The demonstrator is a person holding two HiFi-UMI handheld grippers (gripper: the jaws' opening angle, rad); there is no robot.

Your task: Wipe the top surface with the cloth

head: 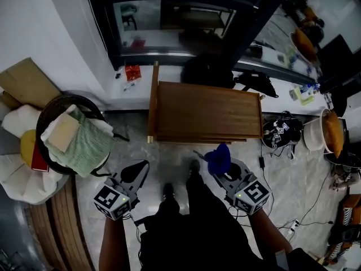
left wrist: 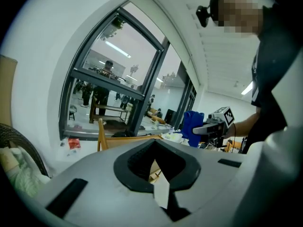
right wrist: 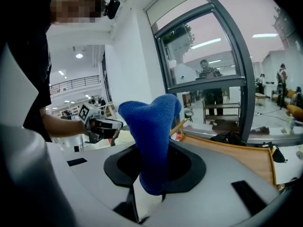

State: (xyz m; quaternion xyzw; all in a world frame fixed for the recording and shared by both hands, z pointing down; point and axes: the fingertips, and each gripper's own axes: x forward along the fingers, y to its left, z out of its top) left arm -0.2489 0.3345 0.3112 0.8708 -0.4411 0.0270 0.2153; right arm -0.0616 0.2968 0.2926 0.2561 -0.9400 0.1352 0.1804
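Note:
The wooden table top (head: pixel 208 112) lies ahead of me, bare, with both grippers held short of its near edge. My right gripper (head: pixel 223 168) is shut on a blue cloth (head: pixel 219 158), which stands up from the jaws as a folded tuft (right wrist: pixel 151 131). My left gripper (head: pixel 137 171) is at the lower left, its jaws together with nothing between them. From the left gripper view the blue cloth (left wrist: pixel 191 124) shows in the right gripper (left wrist: pixel 215 124), off to the right. The table's edge (right wrist: pixel 236 155) shows just beyond the right gripper (right wrist: pixel 151 183).
A dark basket (head: pixel 73 134) with green fabric and cushions stands left of the table. A black bag (head: pixel 206 69) sits behind the table by the window. A white bowl (head: pixel 316 131) and cables (head: pixel 307 202) lie on the floor at right. My feet (head: pixel 180 191) are between the grippers.

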